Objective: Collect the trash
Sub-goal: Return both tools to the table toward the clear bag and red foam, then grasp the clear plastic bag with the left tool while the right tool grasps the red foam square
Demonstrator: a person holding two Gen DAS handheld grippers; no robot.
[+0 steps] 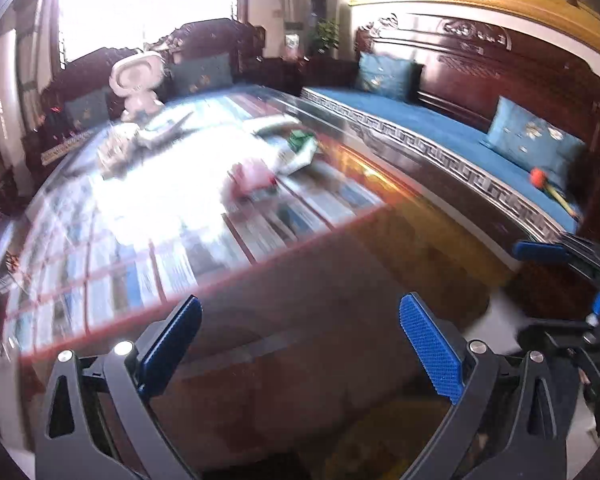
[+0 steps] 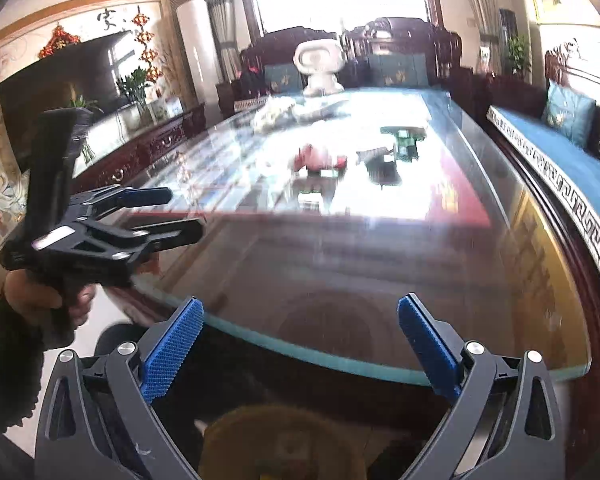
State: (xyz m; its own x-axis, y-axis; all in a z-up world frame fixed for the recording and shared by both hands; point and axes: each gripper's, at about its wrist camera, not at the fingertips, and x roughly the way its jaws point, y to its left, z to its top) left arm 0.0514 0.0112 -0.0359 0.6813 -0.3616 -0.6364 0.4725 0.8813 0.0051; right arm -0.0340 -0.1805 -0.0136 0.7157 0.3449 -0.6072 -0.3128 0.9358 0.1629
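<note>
Above the near end of the glass table (image 2: 380, 264), both grippers gape wide w/ nothing between the pads: left gripper (image 1: 300, 344), right gripper (image 2: 300, 344). Trash sits mid-table, well apart from both: pink wrapper (image 1: 252, 178) beside a green packet (image 1: 300, 146).

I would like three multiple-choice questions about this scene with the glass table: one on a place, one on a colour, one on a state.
1. Where does the pink wrapper lie?
A. on the glass table
B. on the blue sofa seat
C. on the floor

2. What colour are the gripper pads?
A. red
B. blue
C. white

3. How is the right gripper?
A. shut on a wrapper
B. shut, empty
C. open, empty

Answers:
1 A, it rests mid-table near the green pack.
2 B, both wrist views show blue pads.
3 C, the jaws stand wide with nothing between them.
</note>
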